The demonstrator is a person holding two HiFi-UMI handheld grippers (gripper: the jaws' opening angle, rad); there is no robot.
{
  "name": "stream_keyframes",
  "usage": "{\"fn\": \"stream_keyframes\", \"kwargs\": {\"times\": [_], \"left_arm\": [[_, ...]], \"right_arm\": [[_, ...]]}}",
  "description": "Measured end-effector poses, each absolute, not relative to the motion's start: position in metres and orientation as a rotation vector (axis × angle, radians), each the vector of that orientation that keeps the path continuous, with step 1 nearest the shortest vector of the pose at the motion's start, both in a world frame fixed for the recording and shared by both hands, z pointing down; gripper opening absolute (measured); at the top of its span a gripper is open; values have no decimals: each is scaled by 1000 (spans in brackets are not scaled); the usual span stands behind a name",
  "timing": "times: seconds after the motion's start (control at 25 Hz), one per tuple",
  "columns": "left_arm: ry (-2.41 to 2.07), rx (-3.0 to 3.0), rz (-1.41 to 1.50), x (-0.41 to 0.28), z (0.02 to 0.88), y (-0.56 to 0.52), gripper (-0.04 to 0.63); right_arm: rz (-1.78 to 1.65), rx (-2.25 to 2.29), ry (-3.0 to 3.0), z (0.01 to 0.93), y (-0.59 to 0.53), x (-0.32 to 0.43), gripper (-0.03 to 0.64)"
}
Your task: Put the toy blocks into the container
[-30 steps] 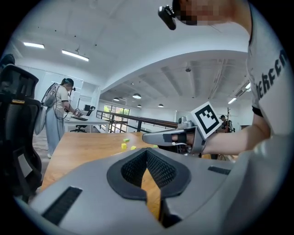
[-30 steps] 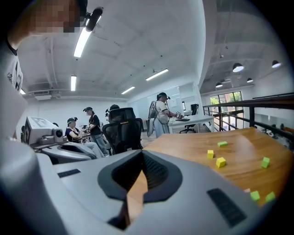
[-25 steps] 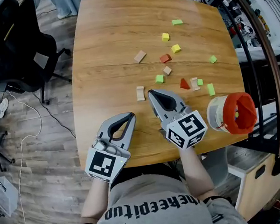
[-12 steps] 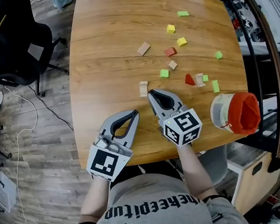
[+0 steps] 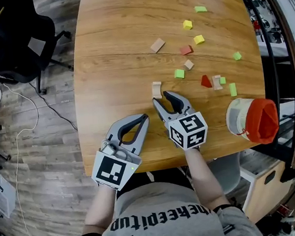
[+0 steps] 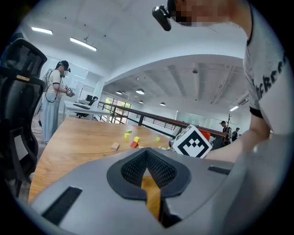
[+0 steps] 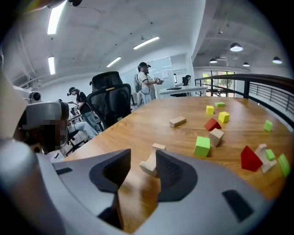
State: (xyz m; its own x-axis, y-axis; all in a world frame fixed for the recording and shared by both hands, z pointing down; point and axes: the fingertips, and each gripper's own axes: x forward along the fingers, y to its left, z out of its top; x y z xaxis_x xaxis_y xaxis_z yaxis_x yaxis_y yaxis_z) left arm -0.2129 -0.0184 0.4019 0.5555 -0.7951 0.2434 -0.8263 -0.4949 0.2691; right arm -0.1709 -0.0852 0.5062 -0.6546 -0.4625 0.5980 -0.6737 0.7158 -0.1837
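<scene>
The right tool [image 7: 143,158] has just been opening its jaws; they stand partly apart and grip nothing. A pale wooden block [image 5: 157,90] lies on the bench [image 5: 113,50] at the mouth of those jaws, nearer the right-hand one, and its long axis runs away roughly along the tool's line. The left tool [image 6: 147,172] is closed and empty, and sits farther from the block. The container [image 5: 238,117] lies by the bench's right edge, well apart.
</scene>
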Motion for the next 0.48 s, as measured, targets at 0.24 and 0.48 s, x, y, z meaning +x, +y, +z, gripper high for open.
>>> {"fn": "stream_keyframes", "kwargs": {"times": [0.24,0.48], "left_arm": [[-1330,2424,125,-217,408,-17,14],[-1336,2409,133,-223,413,-16,14]], "right_arm": [[530,853,-2339,528,-84,-174,176],[531,884,-2292,541,-88,-173,189]]}}
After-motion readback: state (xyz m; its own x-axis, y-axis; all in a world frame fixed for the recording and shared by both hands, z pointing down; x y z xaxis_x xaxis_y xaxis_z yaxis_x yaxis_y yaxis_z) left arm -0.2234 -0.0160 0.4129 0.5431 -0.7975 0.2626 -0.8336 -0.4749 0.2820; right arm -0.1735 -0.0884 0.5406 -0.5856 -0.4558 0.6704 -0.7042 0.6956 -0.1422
